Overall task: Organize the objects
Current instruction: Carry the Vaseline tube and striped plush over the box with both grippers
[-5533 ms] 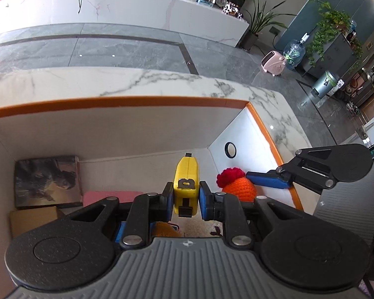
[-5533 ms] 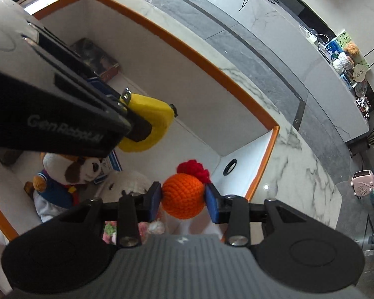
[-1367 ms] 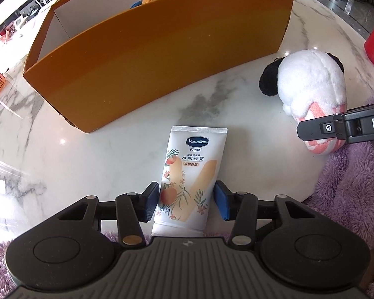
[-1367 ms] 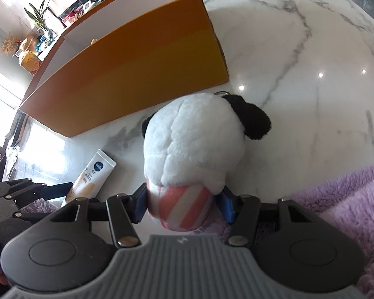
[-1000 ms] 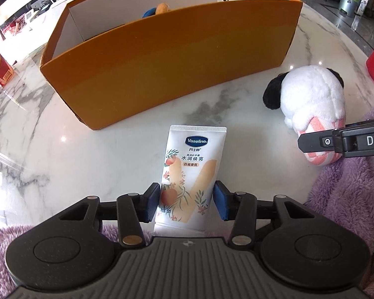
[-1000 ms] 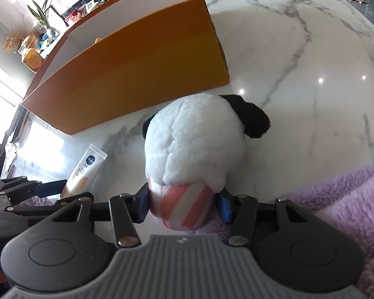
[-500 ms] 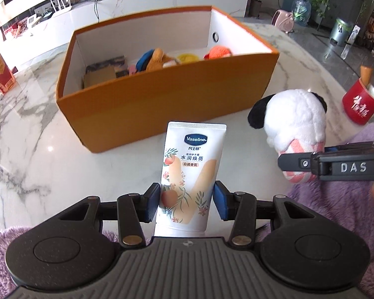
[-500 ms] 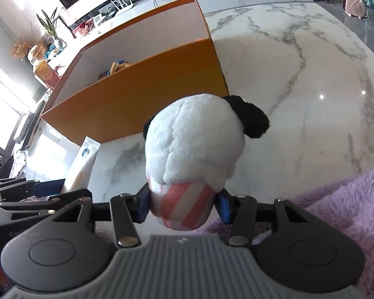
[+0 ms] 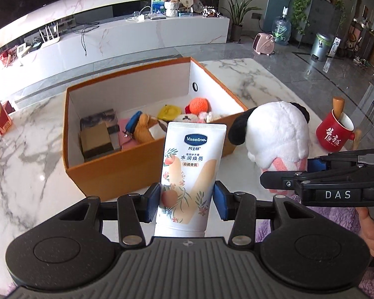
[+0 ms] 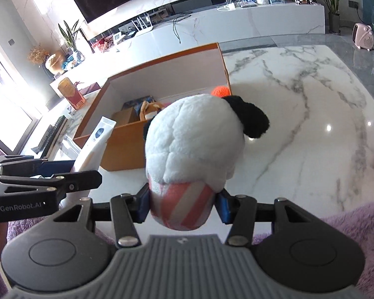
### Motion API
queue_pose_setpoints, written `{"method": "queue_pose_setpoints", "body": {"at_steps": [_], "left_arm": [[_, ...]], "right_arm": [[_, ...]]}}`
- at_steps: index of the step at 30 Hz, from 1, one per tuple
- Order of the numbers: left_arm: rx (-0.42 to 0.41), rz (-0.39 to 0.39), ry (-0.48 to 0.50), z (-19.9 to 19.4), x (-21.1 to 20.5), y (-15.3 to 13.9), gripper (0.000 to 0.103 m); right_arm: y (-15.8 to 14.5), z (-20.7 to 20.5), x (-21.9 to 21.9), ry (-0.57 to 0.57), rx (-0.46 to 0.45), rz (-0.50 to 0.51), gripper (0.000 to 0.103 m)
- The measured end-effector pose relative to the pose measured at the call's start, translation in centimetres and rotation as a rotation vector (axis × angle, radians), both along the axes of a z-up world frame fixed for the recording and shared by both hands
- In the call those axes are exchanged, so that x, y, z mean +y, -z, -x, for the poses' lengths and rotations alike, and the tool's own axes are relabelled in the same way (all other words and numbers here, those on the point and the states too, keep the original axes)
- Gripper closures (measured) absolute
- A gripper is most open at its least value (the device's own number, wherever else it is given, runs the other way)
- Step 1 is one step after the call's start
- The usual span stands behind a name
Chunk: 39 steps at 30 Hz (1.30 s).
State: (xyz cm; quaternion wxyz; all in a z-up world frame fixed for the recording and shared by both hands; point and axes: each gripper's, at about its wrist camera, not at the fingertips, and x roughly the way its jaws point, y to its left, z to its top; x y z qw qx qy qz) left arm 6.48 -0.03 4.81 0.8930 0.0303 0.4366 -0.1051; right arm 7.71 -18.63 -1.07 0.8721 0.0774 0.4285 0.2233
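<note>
my left gripper [image 9: 186,201] clamped vaseline tube [image 9: 189,174], right gripper [image 10: 182,205] clamped plush panda [image 10: 194,139]; both aloft near orange box [image 9: 107,174], already part-filled; these two left to drop in

Left gripper [image 9: 186,200] grips a tube [image 9: 189,174]; right gripper [image 10: 183,205] clamps a plush [image 10: 194,144], both held level.

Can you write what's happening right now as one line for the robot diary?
left gripper: shut on lotion tube | right gripper: shut on plush toy | both lifted near box
</note>
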Motion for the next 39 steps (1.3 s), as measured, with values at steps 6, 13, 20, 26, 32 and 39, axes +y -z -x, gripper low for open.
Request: {"method": "queue_pose_setpoints", "body": {"at_steps": [6, 13, 20, 26, 32, 39], "left_arm": [[-0.053, -0.012, 0.003, -2.6, 0.5, -2.1, 0.050], [-0.081, -0.025, -0.011, -6.9, 1.5, -3.2, 0.050], [-0.052, -0.030, -0.017, -11.5, 2.3, -2.1, 0.050], [-0.018, -0.032, -0.019, -14.4, 2.9, -0.5, 0.050], [0.012, -0.015, -0.030, -16.7, 3.9, 0.9, 0.050], [0.038, -0.003, -0.047, -18.3, 5.2, 2.2, 0.050]], "right_arm": [[-2.6, -2.4, 0.2, -0.017, -0.056, -0.012, 0.049], [-4.7, -7.0, 1.7, -0.026, -0.101, -0.001, 0.049], [-4.5, -13.0, 4.2, -0.011, -0.090, 0.042, 0.049], [-3.0, -17.6, 5.9, -0.014, -0.030, 0.060, 0.049], [-1.5, -21.5, 7.0, -0.013, 0.038, 0.056, 0.049], [0.4, -24.8, 8.5, 0.017, 0.128, 0.053, 0.049]]}}
